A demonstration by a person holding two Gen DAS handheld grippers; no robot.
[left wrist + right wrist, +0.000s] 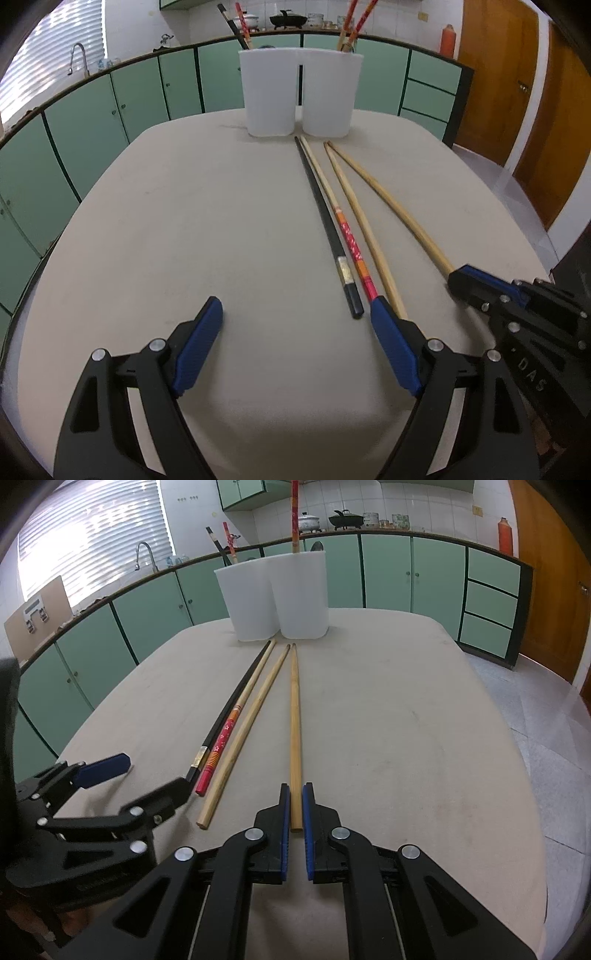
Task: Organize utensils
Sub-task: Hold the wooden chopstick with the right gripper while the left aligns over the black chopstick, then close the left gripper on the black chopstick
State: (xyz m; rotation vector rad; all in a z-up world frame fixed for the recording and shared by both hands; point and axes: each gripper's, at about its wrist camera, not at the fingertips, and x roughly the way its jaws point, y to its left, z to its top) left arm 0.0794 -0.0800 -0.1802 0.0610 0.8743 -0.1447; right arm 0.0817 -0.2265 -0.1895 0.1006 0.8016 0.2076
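Several chopsticks lie side by side on the beige table (184, 221): a black one (328, 229), a red-patterned one (351, 240), a pale wooden one (364, 229) and a darker wooden one (294, 738). My right gripper (295, 794) is shut on the near end of the darker wooden chopstick, which still lies on the table. My left gripper (297, 314) is open and empty, its right finger beside the red chopstick's end. A white two-part utensil holder (299, 92) stands at the far edge with several chopsticks upright in it.
Green kitchen cabinets (92, 122) run behind the table, with a sink tap (79, 55) at left and pots on the counter. Wooden doors (517, 74) are at right. The table edge drops to tiled floor (535, 720) on the right.
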